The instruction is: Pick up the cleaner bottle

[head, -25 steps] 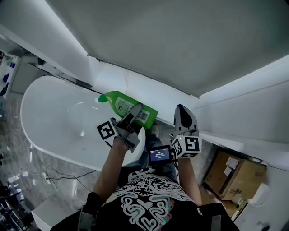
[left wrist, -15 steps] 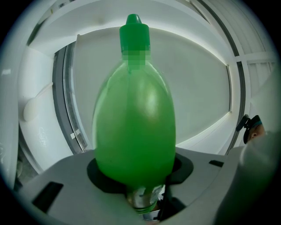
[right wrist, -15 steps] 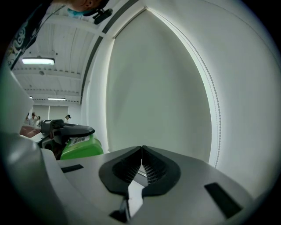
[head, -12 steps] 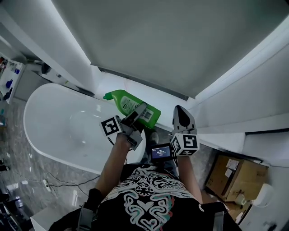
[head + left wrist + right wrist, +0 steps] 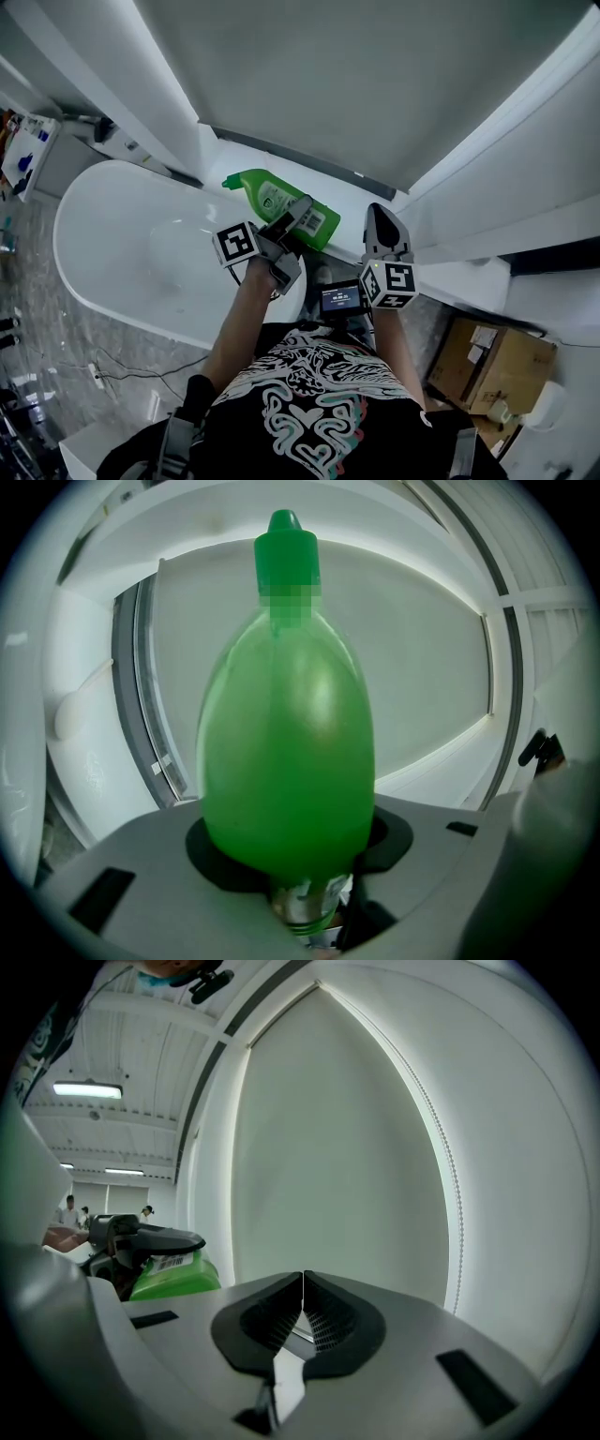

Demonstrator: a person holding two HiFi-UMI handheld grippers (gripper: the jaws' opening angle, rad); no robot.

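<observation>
Rising a little since a second ago, your left tongs (image 5: 298,214) are carrying the green cleaner bottle (image 5: 272,202) upward, jaws clamping its label end, cap pointing away. Just beside, your right tongs (image 5: 380,225) are staying pressed together, empty. Beyond, the bottle is hanging by the white bathtub (image 5: 103,281); its smooth, rounded sides are risking a slip and a fall.

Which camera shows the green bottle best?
The left gripper view: the green bottle fills it, cap at top, gripped between the jaws. The head view shows it small; the right gripper view catches only its labelled end.
</observation>
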